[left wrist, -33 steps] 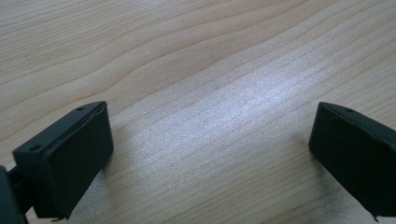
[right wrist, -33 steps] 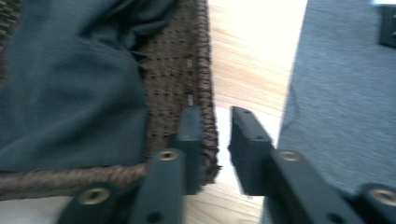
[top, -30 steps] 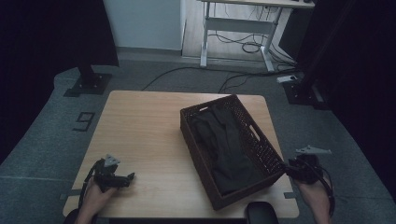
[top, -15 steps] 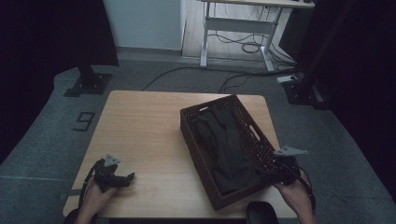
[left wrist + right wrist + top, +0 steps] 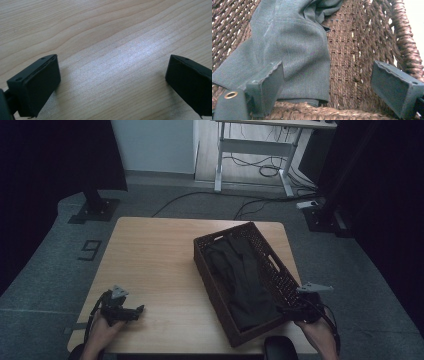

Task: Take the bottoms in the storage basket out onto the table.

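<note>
A dark woven basket (image 5: 216, 292) stands slanted on the right half of the wooden table (image 5: 150, 250), with a dark grey cloth (image 5: 245, 275) lying in it. My right gripper (image 5: 283, 310) reaches over the basket's near right rim. In the right gripper view the right gripper (image 5: 327, 85) is open; its jaws have just been closing a little. The cloth (image 5: 292, 45) lies by the left jaw with its edge between the jaws, and no pad presses on it. The basket weave (image 5: 352, 50) shows behind. My left gripper (image 5: 137, 309) rests open at the table's near left, over bare wood (image 5: 112, 82).
A black rounded object (image 5: 280, 348) sits at the table's near edge below the basket. Beyond the table are a white desk frame (image 5: 250, 150), floor cables (image 5: 260, 205) and black stand bases (image 5: 95, 210). A "9" mark (image 5: 90, 250) is on the floor at left.
My right gripper moved left and down from beside the basket to over its near right rim, with the jaws wider than a second ago. The left gripper has stayed put.
</note>
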`<state>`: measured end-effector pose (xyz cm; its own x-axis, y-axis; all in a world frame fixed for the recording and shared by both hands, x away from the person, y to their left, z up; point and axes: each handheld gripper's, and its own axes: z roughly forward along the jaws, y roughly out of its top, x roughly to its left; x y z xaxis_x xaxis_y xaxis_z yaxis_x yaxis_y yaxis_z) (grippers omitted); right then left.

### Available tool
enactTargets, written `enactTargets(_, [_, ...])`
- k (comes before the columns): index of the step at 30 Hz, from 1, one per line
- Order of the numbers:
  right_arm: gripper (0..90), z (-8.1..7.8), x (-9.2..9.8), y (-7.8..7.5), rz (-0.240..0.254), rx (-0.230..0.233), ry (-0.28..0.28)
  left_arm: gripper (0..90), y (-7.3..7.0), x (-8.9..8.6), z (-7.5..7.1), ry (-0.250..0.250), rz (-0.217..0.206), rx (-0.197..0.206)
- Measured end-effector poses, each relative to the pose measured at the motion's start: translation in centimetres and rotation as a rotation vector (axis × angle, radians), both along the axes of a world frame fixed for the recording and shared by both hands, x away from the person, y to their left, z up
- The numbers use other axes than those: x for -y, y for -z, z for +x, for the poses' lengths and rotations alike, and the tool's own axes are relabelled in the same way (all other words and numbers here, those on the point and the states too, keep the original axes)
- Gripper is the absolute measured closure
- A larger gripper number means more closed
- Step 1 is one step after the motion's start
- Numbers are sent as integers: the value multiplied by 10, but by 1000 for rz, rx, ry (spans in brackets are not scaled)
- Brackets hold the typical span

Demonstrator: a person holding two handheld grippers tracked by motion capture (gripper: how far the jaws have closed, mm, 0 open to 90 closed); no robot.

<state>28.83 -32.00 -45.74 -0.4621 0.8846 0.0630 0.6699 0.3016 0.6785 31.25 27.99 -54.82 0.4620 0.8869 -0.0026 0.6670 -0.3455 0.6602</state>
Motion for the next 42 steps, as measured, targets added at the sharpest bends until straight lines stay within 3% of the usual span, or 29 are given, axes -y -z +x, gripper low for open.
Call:
enactTargets(16, [126, -13, 11, 0, -6, -3, 9, 0, 0, 0, 0, -2, 0, 0])
enactTargets(23, [126, -10, 4, -3, -42, -6, 13, 0, 0, 0, 0, -2, 0, 0])
enactTargets(27, [107, -5, -3, -15, -52, 16, -18, 0, 0, 0, 0, -2, 0, 0])
enactTargets(32, [84, 5, -13, -24, -29, 25, -39, 0, 0, 0, 0, -3, 0, 0])
enactTargets(39, [17, 21, -30, -31, -53, 63, -85, 0, 0, 0, 0, -3, 0, 0])
enactTargets(42, [0, 29, -38, -32, -41, 72, -106, 0, 0, 0, 0, -3, 0, 0])
